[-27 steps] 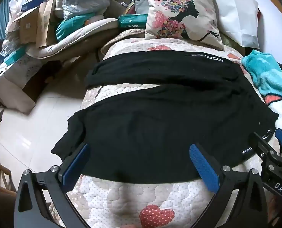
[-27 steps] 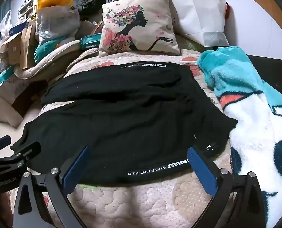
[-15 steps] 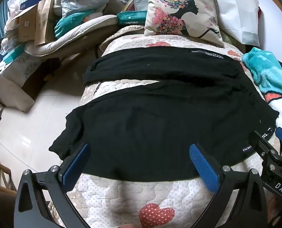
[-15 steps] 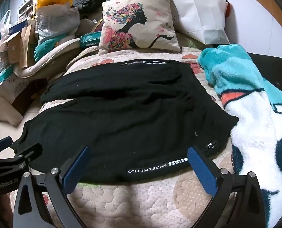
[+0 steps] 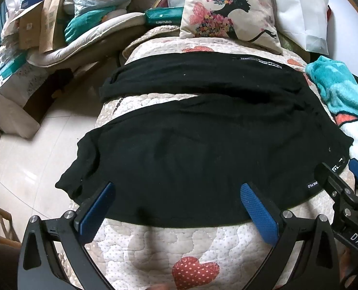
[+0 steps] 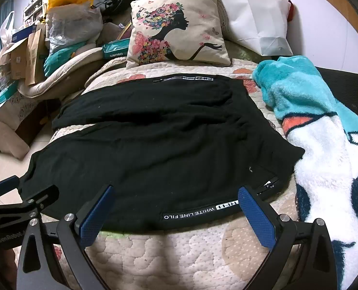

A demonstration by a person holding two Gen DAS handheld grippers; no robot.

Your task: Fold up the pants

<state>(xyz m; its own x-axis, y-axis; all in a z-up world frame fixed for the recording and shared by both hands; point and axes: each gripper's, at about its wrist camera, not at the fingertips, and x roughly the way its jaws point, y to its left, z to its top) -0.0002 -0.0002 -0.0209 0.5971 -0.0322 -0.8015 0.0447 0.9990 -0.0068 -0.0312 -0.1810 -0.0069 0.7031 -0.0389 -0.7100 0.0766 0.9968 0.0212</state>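
Black knit pants [image 5: 203, 149] with a white-lettered waistband lie spread, legs apart, on a quilted, heart-patterned bedspread [image 5: 179, 246] before a printed cushion [image 6: 176, 29]. Left gripper [image 5: 176, 205] and right gripper [image 6: 174, 207], blue ribbed pads wide apart, hover empty at the near edge.

One pair black pants [image 6: 159, 145], spread across quilt [image 6: 179, 253]; two legs, far one near pillow. Two logo strips on pants: one at near edge, one at far edge. One printed pillow [image 6: 176, 29] beyond pants. One white paper bag [image 6: 258, 19] right of pillow. One teal-and-white fleece blanket [image 6: 323, 133] right of pants. One green tissue pack [image 6: 115, 49] left of pillow. Two grippers: left gripper [image 5: 179, 207], right gripper [image 6: 176, 207], each two blue pads, jaws wide apart. Cardboard boxes left of pillow: perhaps two, pile cluttered.
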